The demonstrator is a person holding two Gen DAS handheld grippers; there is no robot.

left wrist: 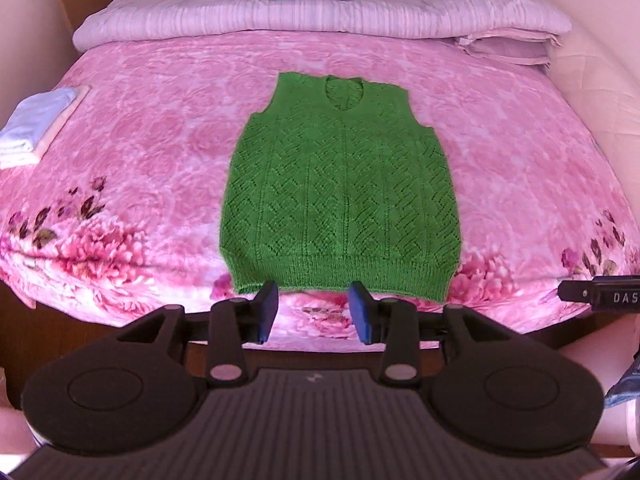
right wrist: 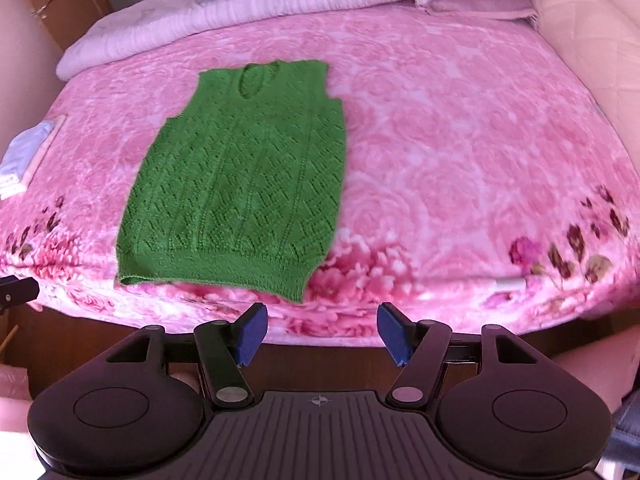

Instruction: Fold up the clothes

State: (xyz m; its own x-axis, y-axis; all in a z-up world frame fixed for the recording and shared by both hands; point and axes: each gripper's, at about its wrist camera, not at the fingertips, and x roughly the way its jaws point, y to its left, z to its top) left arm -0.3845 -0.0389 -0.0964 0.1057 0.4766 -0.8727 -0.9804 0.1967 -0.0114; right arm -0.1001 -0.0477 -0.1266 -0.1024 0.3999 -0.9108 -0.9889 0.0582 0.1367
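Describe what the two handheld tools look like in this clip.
Both match: the left tool and right tool have black linkage arms with silver pivot pins, rounded black housings bearing oval recesses, a ribbed dark grey centre plate, and blue ribbed pads. The right plate carries a small compass-like mark. No cables or sleeves are visible.

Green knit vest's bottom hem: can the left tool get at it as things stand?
Probably yes. The left tool is open and empty, just short of the green knit vest, whose hem lies flat on the pink blanket with nothing between.
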